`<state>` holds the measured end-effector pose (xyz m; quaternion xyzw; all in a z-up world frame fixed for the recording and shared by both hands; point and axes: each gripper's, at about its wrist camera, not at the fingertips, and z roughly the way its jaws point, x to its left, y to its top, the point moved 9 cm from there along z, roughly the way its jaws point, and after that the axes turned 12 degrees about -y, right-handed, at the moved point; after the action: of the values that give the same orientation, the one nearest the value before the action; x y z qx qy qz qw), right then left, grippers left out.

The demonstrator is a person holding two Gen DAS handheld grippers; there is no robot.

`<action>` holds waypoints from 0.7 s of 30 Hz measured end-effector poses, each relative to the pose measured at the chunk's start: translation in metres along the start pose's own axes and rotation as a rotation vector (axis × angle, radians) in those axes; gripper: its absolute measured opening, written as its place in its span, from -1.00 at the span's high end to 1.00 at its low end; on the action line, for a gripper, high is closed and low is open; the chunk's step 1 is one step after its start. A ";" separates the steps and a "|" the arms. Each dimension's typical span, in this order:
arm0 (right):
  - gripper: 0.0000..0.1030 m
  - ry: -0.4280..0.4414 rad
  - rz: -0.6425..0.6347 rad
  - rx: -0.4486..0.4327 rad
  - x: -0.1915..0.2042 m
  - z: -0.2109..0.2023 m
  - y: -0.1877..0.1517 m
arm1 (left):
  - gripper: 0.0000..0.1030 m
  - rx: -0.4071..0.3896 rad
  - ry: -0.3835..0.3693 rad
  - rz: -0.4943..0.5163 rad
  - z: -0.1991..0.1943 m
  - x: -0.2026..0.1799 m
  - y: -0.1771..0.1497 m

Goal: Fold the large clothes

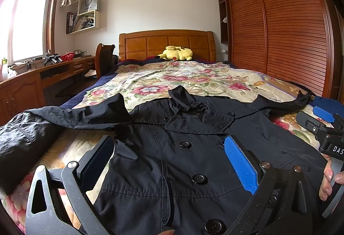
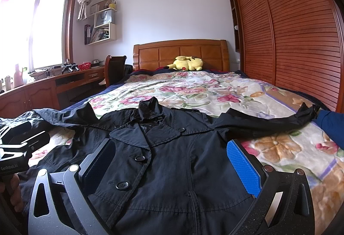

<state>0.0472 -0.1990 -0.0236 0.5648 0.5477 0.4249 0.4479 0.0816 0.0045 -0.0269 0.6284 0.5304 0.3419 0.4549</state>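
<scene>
A black double-breasted trench coat [image 1: 182,161] lies face up on the floral bedspread [image 1: 172,78], collar toward the headboard, both sleeves spread out to the sides. It also shows in the right wrist view [image 2: 172,166]. My left gripper [image 1: 169,161] is open and empty, hovering over the coat's front left of the button row. My right gripper [image 2: 169,164] is open and empty over the coat's right front; it shows at the right edge of the left wrist view [image 1: 322,125]. The left gripper's body shows at the left edge of the right wrist view [image 2: 19,149].
A yellow plush toy [image 1: 176,53] lies by the wooden headboard [image 1: 167,41]. A desk [image 1: 43,75] and chair [image 1: 104,58] stand left of the bed. A slatted wardrobe [image 1: 290,26] lines the right side. A blue cloth [image 2: 331,125] lies at the bed's right edge.
</scene>
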 end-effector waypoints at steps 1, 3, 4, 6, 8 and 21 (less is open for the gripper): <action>-1.00 0.000 0.000 0.000 0.000 0.000 0.000 | -1.00 -0.001 0.000 0.000 0.000 0.000 0.000; -1.00 0.002 0.000 0.001 0.000 0.000 0.000 | -1.00 0.000 0.000 0.001 0.000 0.000 0.000; -1.00 0.002 0.000 0.001 0.000 0.000 0.000 | -1.00 0.000 0.001 0.001 0.000 0.000 -0.001; -1.00 0.009 -0.001 0.004 0.002 0.000 0.000 | -1.00 0.004 0.001 0.002 0.000 0.000 0.000; -1.00 0.024 -0.002 0.011 0.004 0.000 -0.001 | -1.00 0.012 0.010 0.005 0.001 0.001 0.001; -1.00 0.114 -0.075 0.061 0.030 0.014 0.007 | -1.00 0.064 0.031 0.003 -0.004 0.042 0.017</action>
<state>0.0640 -0.1693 -0.0209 0.5322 0.6056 0.4225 0.4141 0.0926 0.0460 -0.0115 0.6382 0.5469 0.3351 0.4258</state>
